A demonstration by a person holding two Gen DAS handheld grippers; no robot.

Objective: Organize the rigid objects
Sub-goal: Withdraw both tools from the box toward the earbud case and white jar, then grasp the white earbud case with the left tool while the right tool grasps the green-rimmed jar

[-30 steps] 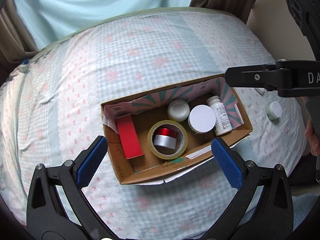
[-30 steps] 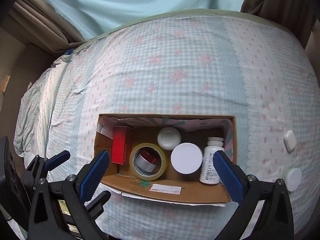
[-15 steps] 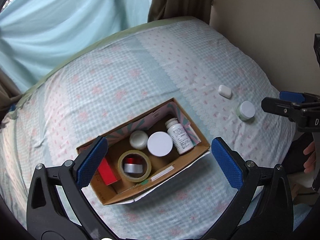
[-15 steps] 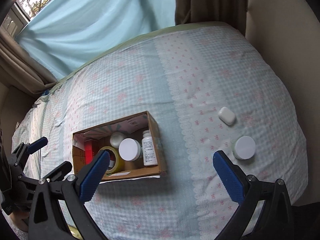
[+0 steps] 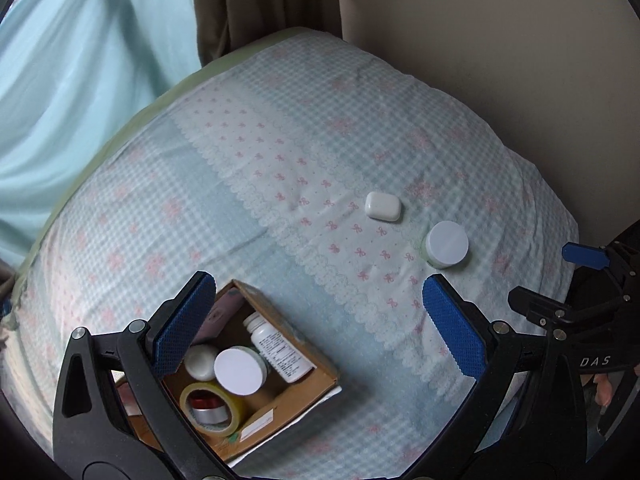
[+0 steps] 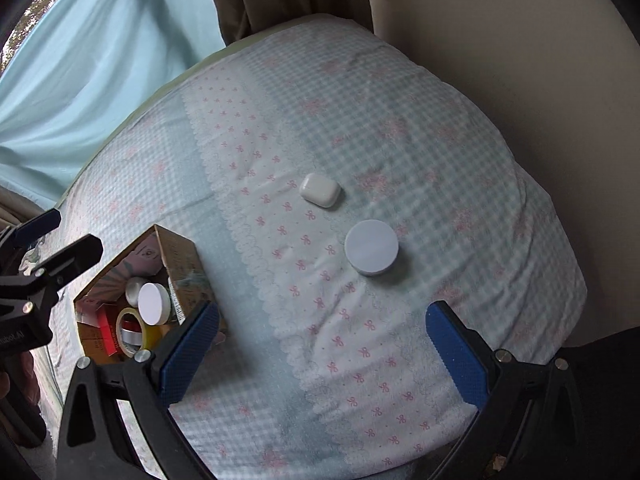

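Observation:
A cardboard box (image 5: 320, 374) (image 6: 182, 250) lies on the bed. It holds a white pill bottle (image 5: 278, 350), a white-lidded jar (image 5: 240, 372), a small white jar (image 5: 201, 361), a yellow tape roll (image 5: 212, 408) and a red box (image 6: 106, 330). Out on the bedspread to the right lie a white earbud case (image 5: 383, 206) (image 6: 320, 190) and a round jar with a white lid (image 5: 446, 244) (image 6: 372, 247). My left gripper (image 5: 320, 326) hangs open over the box's right end. Open too, my right gripper (image 6: 322, 354) hovers short of the round jar, with nothing in it.
The bed carries a checked pale-blue spread with pink bows (image 6: 360, 128). A beige wall (image 6: 500, 40) borders it at right, and brown (image 5: 272, 4) and light-blue curtains (image 5: 80, 80) hang behind. A hand (image 5: 604, 390) shows at the right gripper's handle.
Both grippers have swung to the right, away from above the box. The earbud case and the round jar have come into the middle of both views. Both stay open.

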